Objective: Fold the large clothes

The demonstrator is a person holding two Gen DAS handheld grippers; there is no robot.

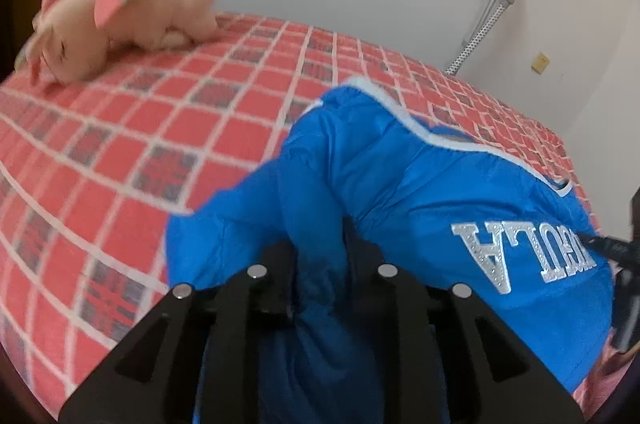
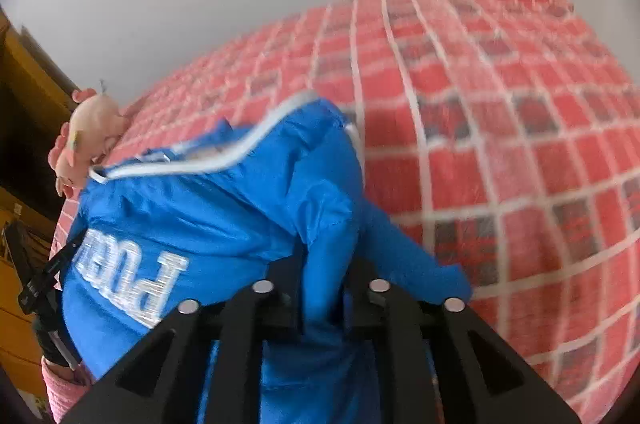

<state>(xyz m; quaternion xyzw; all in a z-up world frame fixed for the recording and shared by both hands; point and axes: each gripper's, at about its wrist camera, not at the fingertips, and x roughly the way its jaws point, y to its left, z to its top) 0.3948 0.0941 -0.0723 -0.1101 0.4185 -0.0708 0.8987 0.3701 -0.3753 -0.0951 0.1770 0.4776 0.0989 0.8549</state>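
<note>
A blue jacket (image 1: 420, 183) with white zip trim and silver letters lies bunched on the bed, its lettered side up. In the left wrist view a fold of its fabric stands pinched between the black fingers of my left gripper (image 1: 320, 244). The right wrist view shows the same jacket (image 2: 200, 207) from the other side, with a bunched fold gripped by my right gripper (image 2: 324, 264). Each gripper holds one side of the garment, and the letters lie between them. The other gripper's black tip shows at each view's edge. The pads themselves are hidden by cloth.
The bed (image 1: 120, 143) wears a red checked sheet with white lines. A pink plush toy (image 1: 120, 7) lies at its far end by the white wall. A grey hose fitting (image 1: 492, 3) hangs on the wall. Yellow wooden furniture (image 2: 24, 83) stands beside the bed.
</note>
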